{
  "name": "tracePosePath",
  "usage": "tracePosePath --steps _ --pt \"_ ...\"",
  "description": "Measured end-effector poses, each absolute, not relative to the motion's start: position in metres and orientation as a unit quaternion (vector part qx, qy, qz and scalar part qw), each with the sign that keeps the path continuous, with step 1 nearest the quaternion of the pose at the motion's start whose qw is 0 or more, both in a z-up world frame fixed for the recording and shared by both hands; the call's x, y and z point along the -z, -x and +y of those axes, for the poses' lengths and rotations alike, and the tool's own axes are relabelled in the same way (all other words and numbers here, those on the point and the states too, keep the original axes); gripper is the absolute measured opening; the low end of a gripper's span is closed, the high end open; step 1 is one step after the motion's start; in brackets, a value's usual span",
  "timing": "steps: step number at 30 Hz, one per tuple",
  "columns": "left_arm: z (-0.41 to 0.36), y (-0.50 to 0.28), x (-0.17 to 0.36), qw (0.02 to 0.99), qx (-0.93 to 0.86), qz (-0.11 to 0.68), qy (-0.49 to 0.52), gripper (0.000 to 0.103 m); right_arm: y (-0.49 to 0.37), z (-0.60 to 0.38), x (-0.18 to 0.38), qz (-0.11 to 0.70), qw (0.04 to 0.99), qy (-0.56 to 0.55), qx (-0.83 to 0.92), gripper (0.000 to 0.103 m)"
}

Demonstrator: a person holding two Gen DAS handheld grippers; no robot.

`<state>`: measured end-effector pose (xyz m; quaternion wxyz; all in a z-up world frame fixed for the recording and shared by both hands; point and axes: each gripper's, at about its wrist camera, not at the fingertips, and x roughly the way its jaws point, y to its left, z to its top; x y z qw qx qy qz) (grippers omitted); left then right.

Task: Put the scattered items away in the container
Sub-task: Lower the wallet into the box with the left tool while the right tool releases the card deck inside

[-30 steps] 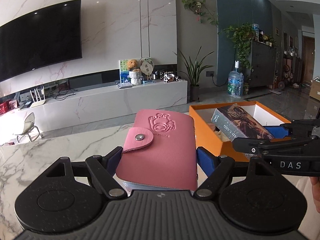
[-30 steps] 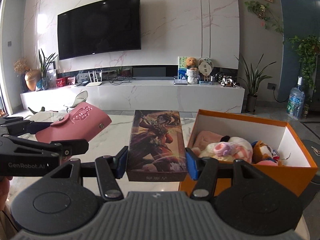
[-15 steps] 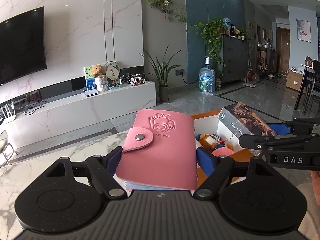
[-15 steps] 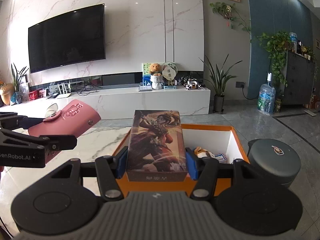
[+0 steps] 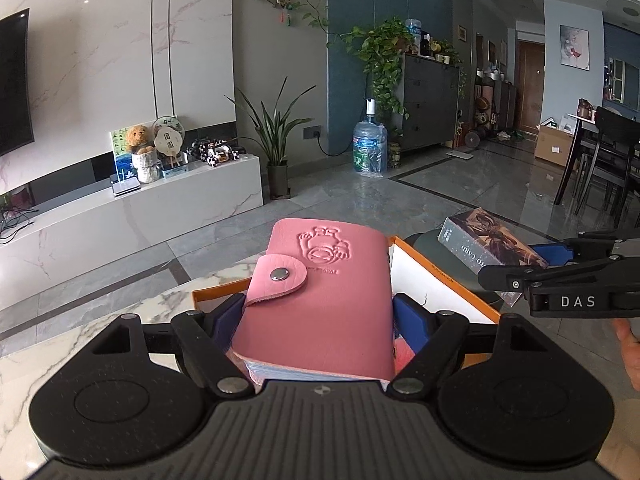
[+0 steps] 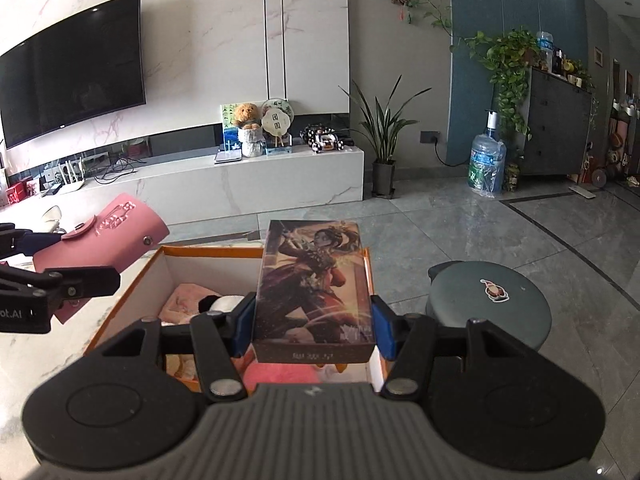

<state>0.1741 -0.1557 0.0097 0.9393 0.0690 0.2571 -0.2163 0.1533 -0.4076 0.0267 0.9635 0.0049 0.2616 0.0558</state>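
Note:
My left gripper point(image 5: 318, 316) is shut on a pink snap-button card wallet point(image 5: 320, 304) and holds it over the near left part of the orange box point(image 5: 436, 276). My right gripper point(image 6: 314, 326) is shut on an illustrated card box point(image 6: 314, 292) and holds it above the orange box point(image 6: 132, 280), which has plush toys point(image 6: 188, 300) inside. The wallet point(image 6: 108, 228) and left gripper show at the left of the right wrist view. The card box point(image 5: 488, 246) and right gripper show at the right of the left wrist view.
The orange box stands on a white marble table point(image 5: 60, 344) near its far edge. A grey round stool point(image 6: 488, 300) stands on the floor right of the box. A TV bench point(image 6: 224, 184) and plants lie beyond.
Both grippers have moved right and forward with their items. They now hang over the orange box instead of beside it. Both views have swung to the right.

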Motion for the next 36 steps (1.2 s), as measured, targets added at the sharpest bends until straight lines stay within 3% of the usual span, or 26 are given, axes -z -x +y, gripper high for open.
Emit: tracePosePath --steps 19,36 --pt "-0.164 -0.235 0.037 0.923 0.211 0.314 -0.072 0.092 -0.265 -0.38 0.041 0.401 0.908 -0.032 -0.117 0.06" --pt "-0.162 -0.254 0.059 0.912 0.211 0.344 -0.069 0.092 -0.275 -0.364 0.068 0.421 0.899 0.0 -0.116 0.064"
